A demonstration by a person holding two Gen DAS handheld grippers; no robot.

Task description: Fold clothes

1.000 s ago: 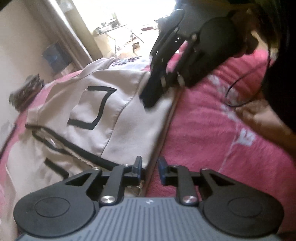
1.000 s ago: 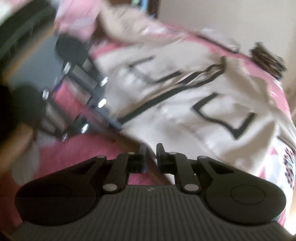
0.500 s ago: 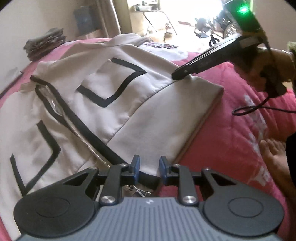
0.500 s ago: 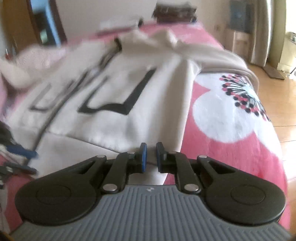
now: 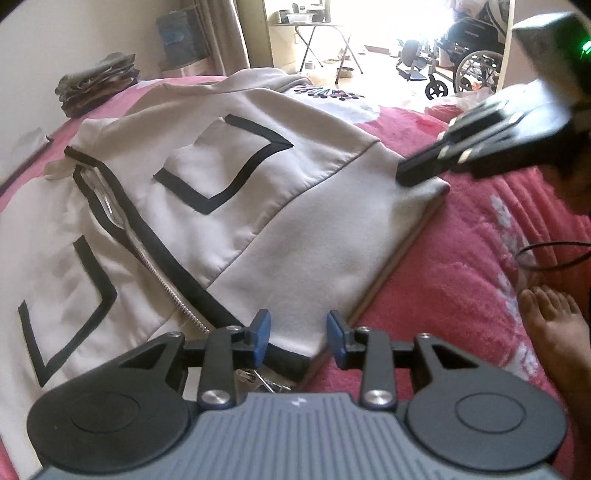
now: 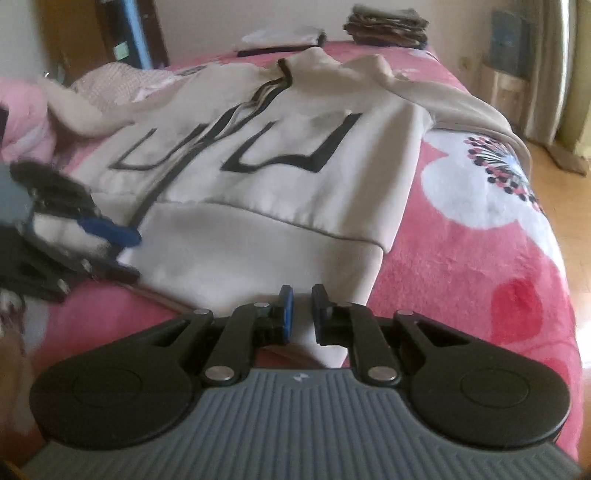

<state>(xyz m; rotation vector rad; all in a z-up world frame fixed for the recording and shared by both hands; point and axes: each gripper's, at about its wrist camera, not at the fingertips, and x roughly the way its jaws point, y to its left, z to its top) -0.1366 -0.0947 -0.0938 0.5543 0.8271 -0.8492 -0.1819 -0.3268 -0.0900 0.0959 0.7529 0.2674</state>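
Your jacket (image 5: 280, 206) lies spread flat on the bed (image 5: 461, 266), both grippers, left (image 5: 298, 336) and right (image 6: 299, 314), parted and empty at its hem; a shallow pinch risks catching one layer or the zip (image 5: 173, 288).

the jacket (image 5: 303, 236) is a pale cream-beige with black outlined pocket shapes, black trim down the front and a silver zipper (image 5: 166, 291). blanket (image 6: 480, 258) under it is hot pink and fluffy, with big white flower shapes that have dark dotted centres, plus a red blotch. both grippers are black with a ribbed grey body, and the left gripper (image 5: 298, 334) and right gripper (image 6: 300, 314) have blue finger pads. brownish folded pile (image 6: 386, 26) at the back.
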